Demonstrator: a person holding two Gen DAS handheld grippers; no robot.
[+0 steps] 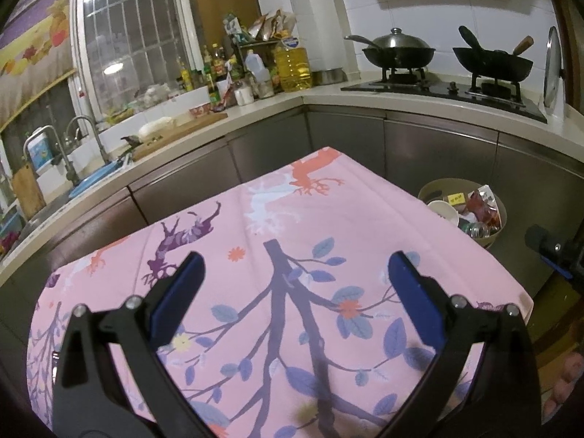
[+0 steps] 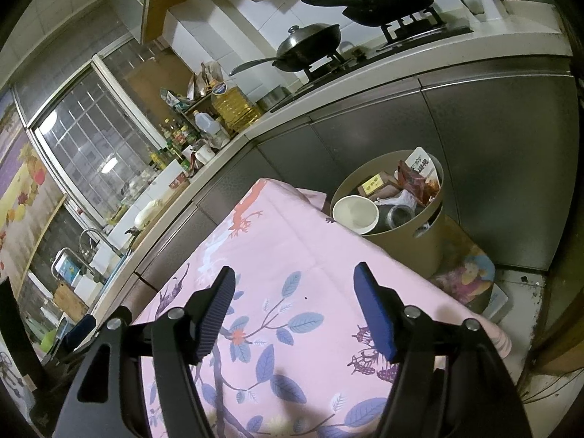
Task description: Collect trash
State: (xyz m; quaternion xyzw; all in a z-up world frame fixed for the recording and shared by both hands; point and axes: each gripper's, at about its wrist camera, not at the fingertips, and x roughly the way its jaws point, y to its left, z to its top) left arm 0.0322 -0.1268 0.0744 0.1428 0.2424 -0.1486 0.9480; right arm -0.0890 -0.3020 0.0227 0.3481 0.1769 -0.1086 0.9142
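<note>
A beige round trash bin (image 2: 405,241) stands on the floor past the table's far right corner, holding a white cup (image 2: 356,213), a jar, a red wrapper (image 2: 416,179) and small boxes. It also shows in the left wrist view (image 1: 498,235) at the right. My left gripper (image 1: 294,264) is open and empty above the pink flowered tablecloth (image 1: 292,226). My right gripper (image 2: 294,277) is open and empty above the same cloth (image 2: 292,252), short of the bin. The right gripper's edge shows in the left wrist view (image 1: 554,252).
An L-shaped kitchen counter (image 1: 277,104) wraps behind the table, with grey cabinet doors (image 2: 492,153) close to the bin. Two woks (image 1: 399,53) sit on the stove. Bottles and an oil jug (image 1: 292,67) crowd the corner. A sink with a tap (image 1: 78,146) is at left.
</note>
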